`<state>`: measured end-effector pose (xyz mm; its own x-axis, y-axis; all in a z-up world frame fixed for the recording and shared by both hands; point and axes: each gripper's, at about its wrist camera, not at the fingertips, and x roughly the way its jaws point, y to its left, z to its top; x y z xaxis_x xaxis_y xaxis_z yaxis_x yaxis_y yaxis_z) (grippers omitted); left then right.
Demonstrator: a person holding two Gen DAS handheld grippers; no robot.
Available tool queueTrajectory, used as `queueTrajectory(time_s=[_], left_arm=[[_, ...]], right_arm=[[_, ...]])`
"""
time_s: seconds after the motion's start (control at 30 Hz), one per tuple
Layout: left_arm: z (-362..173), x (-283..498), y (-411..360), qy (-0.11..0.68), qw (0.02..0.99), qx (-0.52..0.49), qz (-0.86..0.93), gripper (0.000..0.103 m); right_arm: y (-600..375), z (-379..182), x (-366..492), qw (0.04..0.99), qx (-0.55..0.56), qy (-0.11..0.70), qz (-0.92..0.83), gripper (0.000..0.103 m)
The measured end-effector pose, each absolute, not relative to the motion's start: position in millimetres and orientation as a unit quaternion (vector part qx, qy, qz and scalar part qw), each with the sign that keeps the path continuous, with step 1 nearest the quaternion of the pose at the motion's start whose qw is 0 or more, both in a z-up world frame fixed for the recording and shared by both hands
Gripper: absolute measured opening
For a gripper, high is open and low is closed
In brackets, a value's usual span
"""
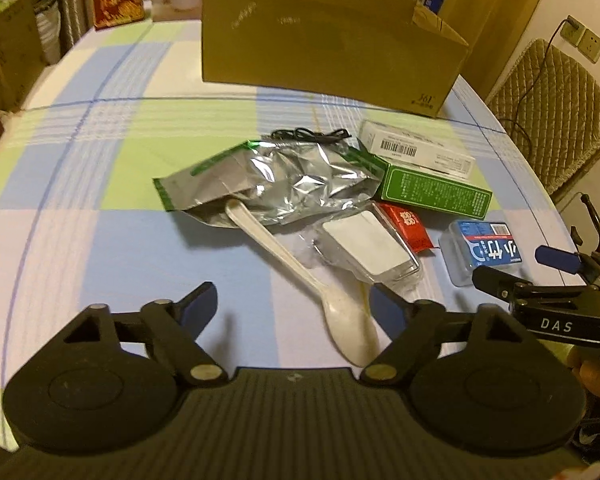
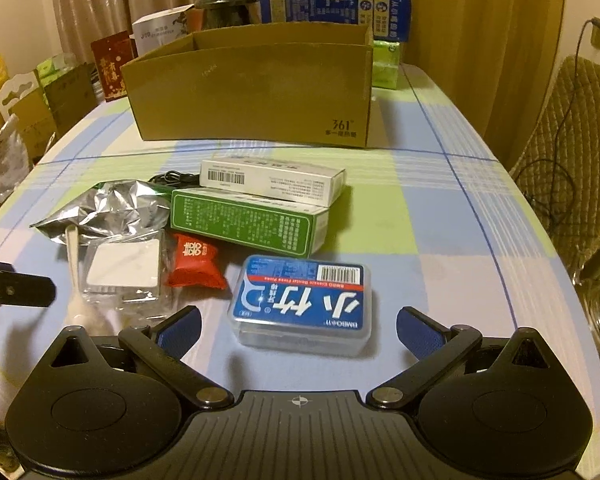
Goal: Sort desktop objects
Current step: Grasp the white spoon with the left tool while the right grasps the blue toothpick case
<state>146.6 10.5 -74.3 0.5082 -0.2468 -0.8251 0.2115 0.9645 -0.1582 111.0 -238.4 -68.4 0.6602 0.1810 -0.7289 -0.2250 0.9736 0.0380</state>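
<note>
Grippers spread wide above a checked tablecloth: left gripper over a white plastic spoon, right gripper over a blue dental floss box, cardboard box beyond.

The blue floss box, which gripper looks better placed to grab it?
The right gripper. It is open with the blue floss box lying directly ahead between its fingers. The left gripper, also open, faces the white spoon instead, with the box off to its right.

Right hand-held gripper spread wide, floss box between fingers, untouched
</note>
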Motion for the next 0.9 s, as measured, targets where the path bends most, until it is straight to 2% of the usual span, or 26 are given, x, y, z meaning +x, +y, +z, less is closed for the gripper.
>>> queueTrajectory(time_s=[0.3,0.47,0.6,0.67,0.9], left_arm=[[-97,165,11,0.495,0.856,-0.044,-0.145,0.058],[-101,168,10,0.496,0.853,-0.061,-0.153,0.038],[-101,169,7,0.496,0.851,-0.069,-0.158,0.030],[-101,169,7,0.496,0.850,-0.075,-0.161,0.022],[-99,166,14,0.498,0.848,-0.094,-0.153,0.013]], right_arm=[[-239,-76,116,0.914,-0.034,0.390,0.109,0.101],[-238,-79,117,0.914,-0.037,0.390,0.109,0.101],[-236,-80,118,0.914,-0.044,0.389,0.107,0.101],[-236,-80,118,0.915,-0.045,0.387,0.106,0.101],[-236,-79,118,0.916,-0.043,0.384,0.106,0.101]])
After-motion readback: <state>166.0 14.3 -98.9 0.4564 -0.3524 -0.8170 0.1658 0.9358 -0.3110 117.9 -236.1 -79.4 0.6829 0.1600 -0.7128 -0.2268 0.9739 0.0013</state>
